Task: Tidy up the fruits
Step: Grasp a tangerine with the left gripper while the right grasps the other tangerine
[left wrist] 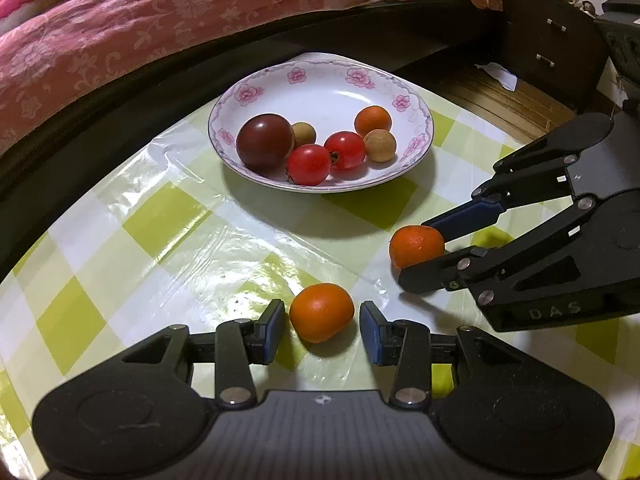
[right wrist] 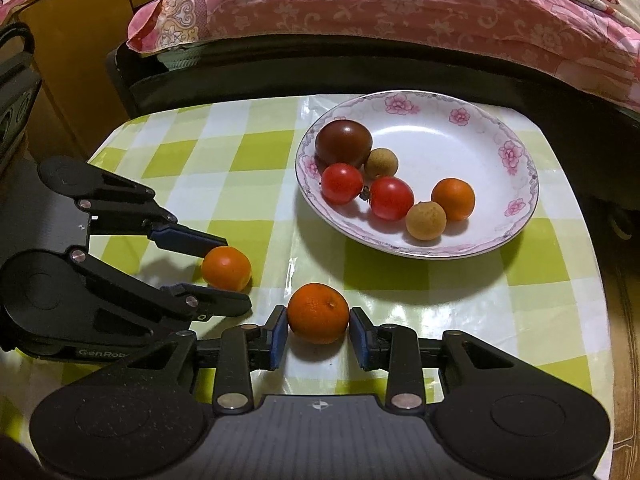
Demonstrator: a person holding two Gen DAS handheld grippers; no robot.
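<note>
A white plate with pink flowers (left wrist: 332,80) (right wrist: 452,136) holds a dark tomato (left wrist: 265,142), two red tomatoes (left wrist: 309,164), two brown longans (left wrist: 380,145) and a small orange (left wrist: 373,121). On the checked cloth, my left gripper (left wrist: 322,326) (right wrist: 230,264) is open around a smooth orange fruit (left wrist: 321,312) (right wrist: 226,268), with gaps on both sides. My right gripper (right wrist: 318,334) (left wrist: 420,252) has its pads against a dimpled orange (right wrist: 318,313) (left wrist: 417,246), which rests on the table.
The table has a green and white checked plastic cloth (left wrist: 160,232). A bed with a pink floral cover (left wrist: 120,32) runs along the far edge. A dark drawer cabinet (left wrist: 552,48) stands at the back right, a wooden cabinet (right wrist: 72,60) at the back left.
</note>
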